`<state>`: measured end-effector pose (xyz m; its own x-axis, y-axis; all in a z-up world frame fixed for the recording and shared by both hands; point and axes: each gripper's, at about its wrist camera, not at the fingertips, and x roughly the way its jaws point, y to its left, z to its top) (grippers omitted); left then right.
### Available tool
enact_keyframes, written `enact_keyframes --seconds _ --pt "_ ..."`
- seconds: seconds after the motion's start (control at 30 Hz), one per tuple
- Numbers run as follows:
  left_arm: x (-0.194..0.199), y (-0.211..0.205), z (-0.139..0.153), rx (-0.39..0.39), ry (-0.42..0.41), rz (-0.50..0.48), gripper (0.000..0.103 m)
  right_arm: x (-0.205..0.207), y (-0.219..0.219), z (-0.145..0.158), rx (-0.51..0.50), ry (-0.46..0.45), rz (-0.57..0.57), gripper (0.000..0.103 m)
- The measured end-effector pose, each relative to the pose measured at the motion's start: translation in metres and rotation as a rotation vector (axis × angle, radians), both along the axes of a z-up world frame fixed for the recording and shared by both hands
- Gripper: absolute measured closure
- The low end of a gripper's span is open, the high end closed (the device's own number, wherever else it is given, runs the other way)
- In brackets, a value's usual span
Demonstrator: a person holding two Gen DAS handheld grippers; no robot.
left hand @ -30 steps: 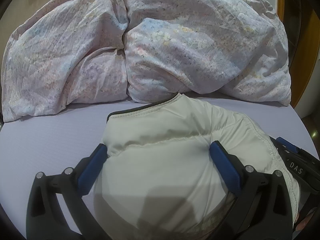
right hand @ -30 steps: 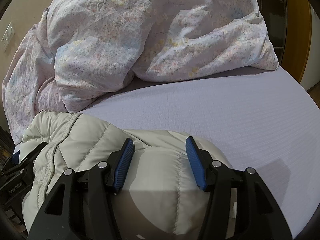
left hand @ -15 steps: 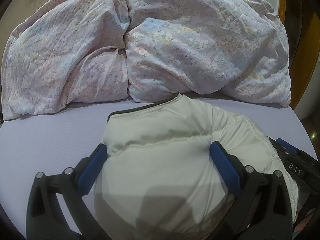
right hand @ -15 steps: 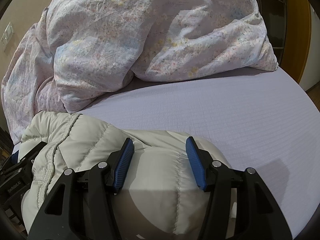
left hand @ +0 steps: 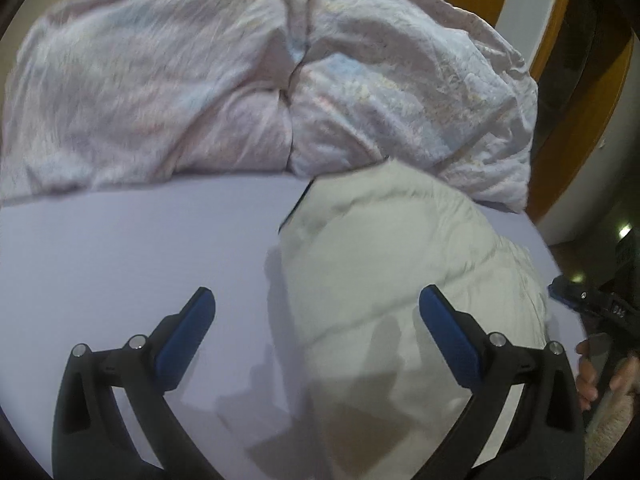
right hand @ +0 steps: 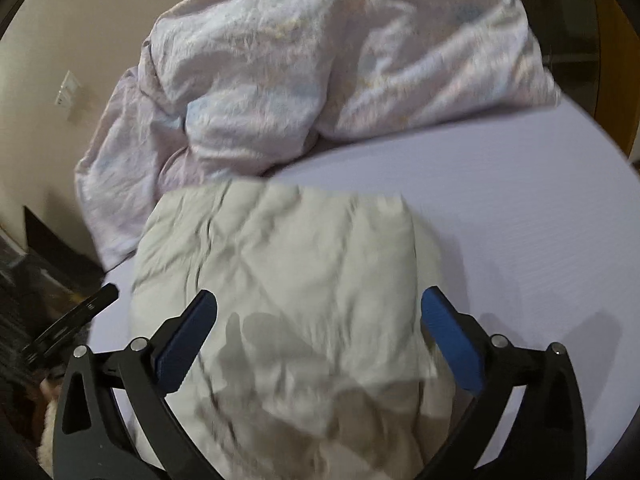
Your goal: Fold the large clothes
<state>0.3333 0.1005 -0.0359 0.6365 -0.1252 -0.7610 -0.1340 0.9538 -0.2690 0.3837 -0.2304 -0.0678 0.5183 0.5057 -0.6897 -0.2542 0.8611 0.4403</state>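
Note:
A cream quilted puffer jacket [left hand: 400, 264] lies folded in a compact bundle on the lilac bed sheet [left hand: 140, 248]. My left gripper [left hand: 316, 332] is open and empty above the sheet, its right finger over the jacket's left part. In the right wrist view the jacket [right hand: 280, 264] lies flat under my right gripper [right hand: 320, 340], which is open wide and empty above it. The right gripper's tip [left hand: 568, 296] shows at the left wrist view's right edge, and the left gripper [right hand: 76, 320] shows at the right wrist view's left edge.
A crumpled floral duvet [left hand: 260, 80] is heaped along the far side of the bed, also in the right wrist view [right hand: 320, 68]. A wooden frame [left hand: 560, 100] stands at the right. A beige wall with a switch [right hand: 66, 90] is at the left.
Both grippers have pulled up and away from the jacket. The right gripper's jaws opened wider, letting go of the fold. The left gripper shifted left, off the bundle.

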Motion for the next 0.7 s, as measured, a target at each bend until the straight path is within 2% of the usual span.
enact_keyframes --seconds 0.1,0.23,0.33,0.53,0.7 --pt "-0.009 0.014 -0.011 -0.088 0.041 -0.011 0.002 -0.003 -0.02 -0.007 0.069 0.072 -0.001 0.001" --pt "-0.013 0.013 -0.024 -0.156 0.076 -0.044 0.002 -0.004 -0.042 -0.022 0.151 0.159 -0.029 0.001" --pt "-0.012 0.004 -0.033 -0.171 0.1 -0.074 0.002 0.0 -0.05 -0.028 0.173 0.196 -0.024 0.001" --pt "-0.009 -0.006 -0.036 -0.197 0.094 -0.088 0.002 0.004 -0.043 -0.046 0.166 0.261 0.038 0.001" --pt "-0.009 -0.007 -0.038 -0.201 0.091 -0.089 0.002 0.011 -0.043 -0.058 0.227 0.305 0.061 0.001"
